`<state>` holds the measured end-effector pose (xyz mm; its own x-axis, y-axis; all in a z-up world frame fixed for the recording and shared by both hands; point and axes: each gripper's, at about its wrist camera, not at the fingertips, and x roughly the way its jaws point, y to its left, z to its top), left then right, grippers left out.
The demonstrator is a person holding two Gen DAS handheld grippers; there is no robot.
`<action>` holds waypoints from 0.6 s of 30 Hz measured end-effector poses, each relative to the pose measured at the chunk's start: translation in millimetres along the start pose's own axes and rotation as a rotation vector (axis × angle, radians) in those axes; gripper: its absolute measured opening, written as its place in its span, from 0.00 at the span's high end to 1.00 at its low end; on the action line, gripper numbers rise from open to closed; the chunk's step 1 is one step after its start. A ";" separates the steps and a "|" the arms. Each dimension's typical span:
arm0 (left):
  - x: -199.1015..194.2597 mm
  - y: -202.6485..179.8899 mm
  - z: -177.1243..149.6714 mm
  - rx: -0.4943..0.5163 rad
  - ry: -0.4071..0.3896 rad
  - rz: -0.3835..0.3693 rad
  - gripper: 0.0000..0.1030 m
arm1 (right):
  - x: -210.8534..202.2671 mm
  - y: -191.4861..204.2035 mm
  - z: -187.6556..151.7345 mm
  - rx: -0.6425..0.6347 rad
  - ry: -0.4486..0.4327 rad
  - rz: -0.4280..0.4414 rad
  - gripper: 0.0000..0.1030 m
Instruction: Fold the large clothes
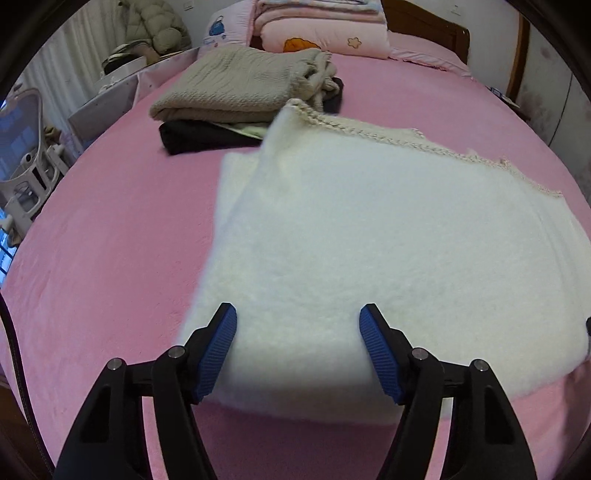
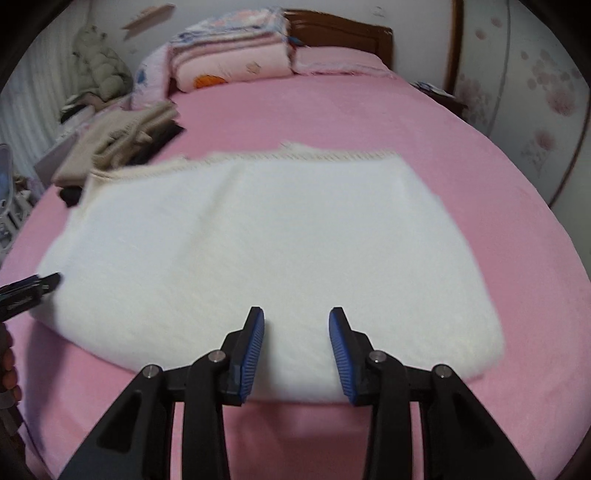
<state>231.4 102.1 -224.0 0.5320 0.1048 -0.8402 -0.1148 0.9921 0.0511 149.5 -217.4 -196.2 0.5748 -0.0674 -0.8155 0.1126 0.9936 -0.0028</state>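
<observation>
The fluffy white fleece garment with a crocheted far hem (image 2: 258,236) lies folded flat on the pink plush bed cover (image 2: 332,110), near edge towards us; our left gripper (image 1: 297,325) and right gripper (image 2: 296,325) hover over that edge, jaws apart, gripping nothing; pinching only the top layer (thick, slippery pile) could spoil the fold; the beige knitted pile (image 1: 236,85) sits far left.

Both wrist cameras sit low and near the fluffy white folded garment (image 1: 369,251) (image 2: 258,251), facing the far wooden headboard (image 2: 343,35); the left camera stands further left.
</observation>
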 end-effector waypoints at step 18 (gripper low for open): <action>15.1 45.1 -3.0 -0.079 0.058 -0.026 0.28 | 6.2 -75.2 -17.7 0.105 0.042 -0.181 0.87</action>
<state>231.7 148.2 -236.0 0.4868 0.0730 -0.8704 -0.1685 0.9856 -0.0116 130.2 -291.0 -211.3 0.5034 -0.2379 -0.8307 0.2962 0.9506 -0.0928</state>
